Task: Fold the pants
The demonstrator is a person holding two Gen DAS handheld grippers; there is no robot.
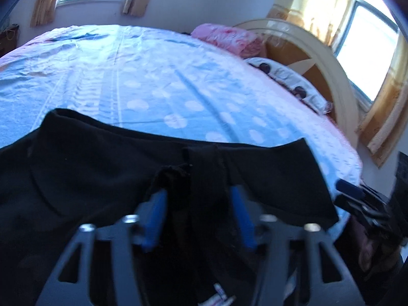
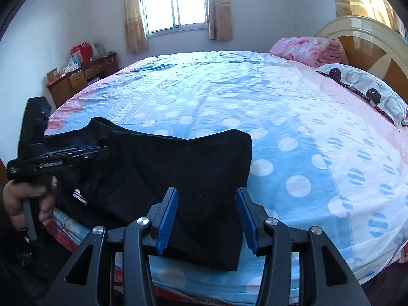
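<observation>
- The black pants are lying bunched and partly folded at the near edge of the bed, on the blue polka-dot sheet, with one end hanging a bit over the mattress edge.
- There's a small white striped tag showing on the left part of the fabric in the right wrist view.
- Right tongs are spread open, blue pads on either side of the near fold of the pants. Looks like they're hovering right over the cloth, nothing pinched between them.
- Left tongs sit low over the pants, and a rumpled ridge of black fabric runs up between the blue fingers. The fingers look apart, but the cloth hides the gap, so honestly I can't tell if it's actually pinching anything.
- From the right wrist view you can see the left tongs side-on, tips right at the left edge of the pants, held by the person's hand.
- Further out: a pink quilt and a spotted pillow up by the headboard.
- Window with curtains on the far wall, and a wooden dresser with boxes on it in the left corner.
</observation>
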